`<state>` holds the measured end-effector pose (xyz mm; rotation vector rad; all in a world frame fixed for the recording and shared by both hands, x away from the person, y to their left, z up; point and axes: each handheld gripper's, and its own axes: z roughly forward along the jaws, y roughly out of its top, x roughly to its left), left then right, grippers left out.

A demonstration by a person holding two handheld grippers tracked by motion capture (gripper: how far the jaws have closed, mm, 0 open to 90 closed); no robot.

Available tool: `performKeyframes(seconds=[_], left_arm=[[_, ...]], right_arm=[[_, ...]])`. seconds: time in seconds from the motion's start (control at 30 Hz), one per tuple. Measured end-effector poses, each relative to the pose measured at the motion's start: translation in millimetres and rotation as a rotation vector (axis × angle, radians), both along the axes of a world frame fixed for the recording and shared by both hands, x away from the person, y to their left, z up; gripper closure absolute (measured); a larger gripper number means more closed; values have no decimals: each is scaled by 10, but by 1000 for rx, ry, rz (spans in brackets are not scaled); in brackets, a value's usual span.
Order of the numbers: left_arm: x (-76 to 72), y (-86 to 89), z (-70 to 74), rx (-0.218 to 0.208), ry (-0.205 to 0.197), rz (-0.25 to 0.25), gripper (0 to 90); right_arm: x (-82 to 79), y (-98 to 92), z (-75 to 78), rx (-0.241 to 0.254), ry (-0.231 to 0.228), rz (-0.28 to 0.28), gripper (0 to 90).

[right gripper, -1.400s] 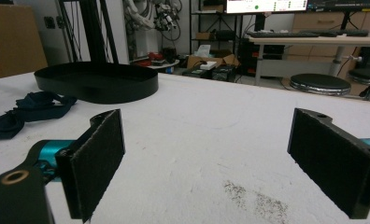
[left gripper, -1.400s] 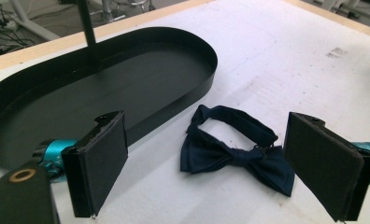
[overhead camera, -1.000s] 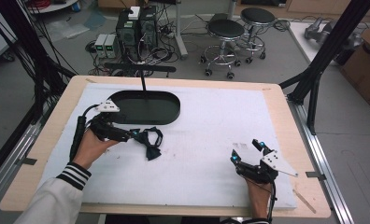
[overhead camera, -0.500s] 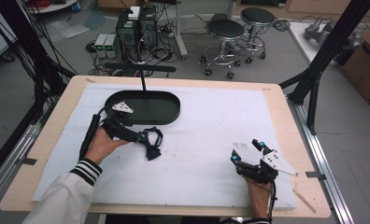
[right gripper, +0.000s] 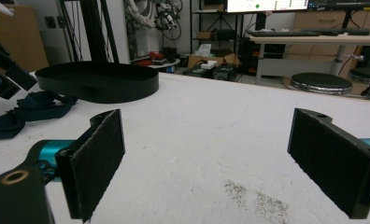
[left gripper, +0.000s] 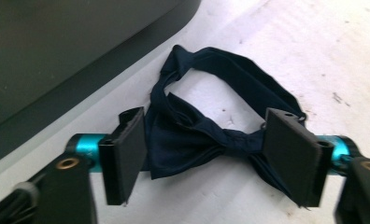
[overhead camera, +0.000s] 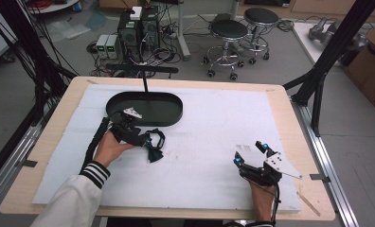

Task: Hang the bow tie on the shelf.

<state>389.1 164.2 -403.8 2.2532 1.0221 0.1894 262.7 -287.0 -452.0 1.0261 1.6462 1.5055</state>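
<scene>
Broadly, white foam-covered surface carries a black oval tray, empty afaict. Dark navy fabric bow tie lies just beside it, w/ left gripper jaws spread around the knot. Risk: loose strap snags tray rim. Right gripper jaws spread, idle.

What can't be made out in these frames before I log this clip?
- Bow tie, left gripper view: its right wing sits behind the right pad, so whether the pad touches it is unclear. The left gripper stands open around it.
- Bow tie, high view: too small to read its shape.
- Oval black tray, left gripper view: cut off by the frame's top and left edges, blurred.
- Tray, right gripper view: its inside is hidden by its own wall.
</scene>
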Motion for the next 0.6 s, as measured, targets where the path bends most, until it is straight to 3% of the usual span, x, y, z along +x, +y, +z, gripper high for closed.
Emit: performKeyframes(seconds=[0.13, 0.27, 0.3, 0.4, 0.6], left_arm=[[30, -10, -32, -7, 22, 9, 373], [61, -29, -90, 12, 39, 18, 382], [92, -14, -108, -9, 56, 33, 400], [95, -14, -95, -33, 45, 45, 453], [85, -36, -101, -26, 60, 43, 499]], right_arm=[[-2, 1, 0, 3, 4, -2, 101], [-2, -3, -1, 3, 4, -2, 101], [-2, -2, 0, 4, 5, -2, 101], [-2, -1, 0, 4, 5, -3, 101], [-2, -1, 0, 5, 5, -4, 101]])
